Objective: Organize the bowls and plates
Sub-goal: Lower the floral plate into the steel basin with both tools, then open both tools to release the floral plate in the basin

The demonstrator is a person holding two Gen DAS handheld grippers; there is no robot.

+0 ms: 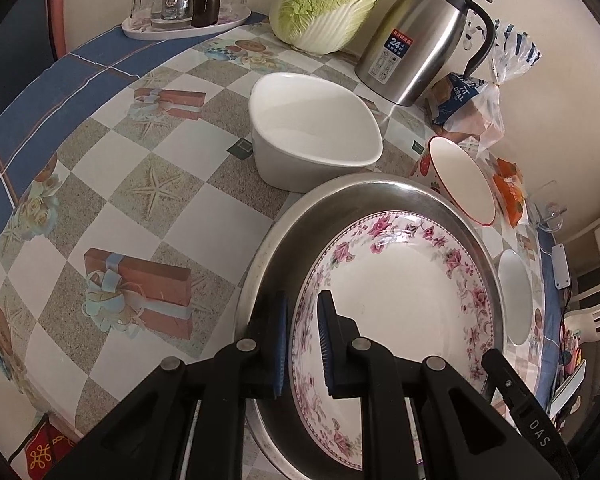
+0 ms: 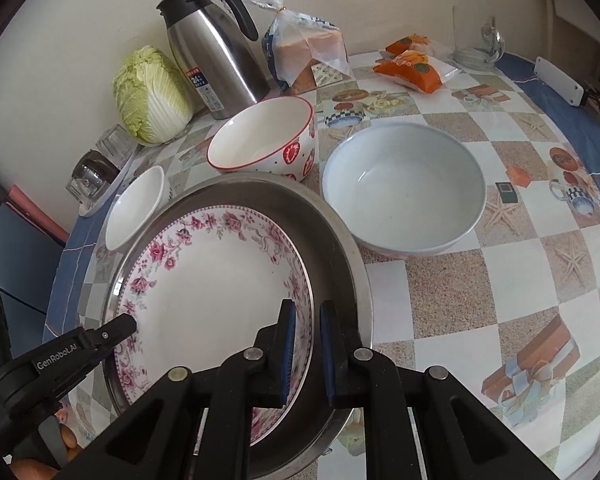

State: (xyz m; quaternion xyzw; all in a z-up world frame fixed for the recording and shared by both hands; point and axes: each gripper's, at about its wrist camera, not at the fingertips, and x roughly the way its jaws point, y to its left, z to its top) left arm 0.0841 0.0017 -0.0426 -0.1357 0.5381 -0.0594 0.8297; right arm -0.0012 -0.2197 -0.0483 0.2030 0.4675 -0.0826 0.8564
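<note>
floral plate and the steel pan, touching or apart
Touching. The right wrist view shows the floral plate lying inside the steel pan, its rim leaning on the pan's wall on the right.

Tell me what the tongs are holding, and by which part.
The floral plate: left tongs clamp its left rim, right tongs its right rim, opposite each other.

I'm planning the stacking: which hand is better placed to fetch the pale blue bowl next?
Right. The pale blue bowl sits beside the right gripper, past the pan; the left gripper straddles the plate at its opposite rim.
</note>
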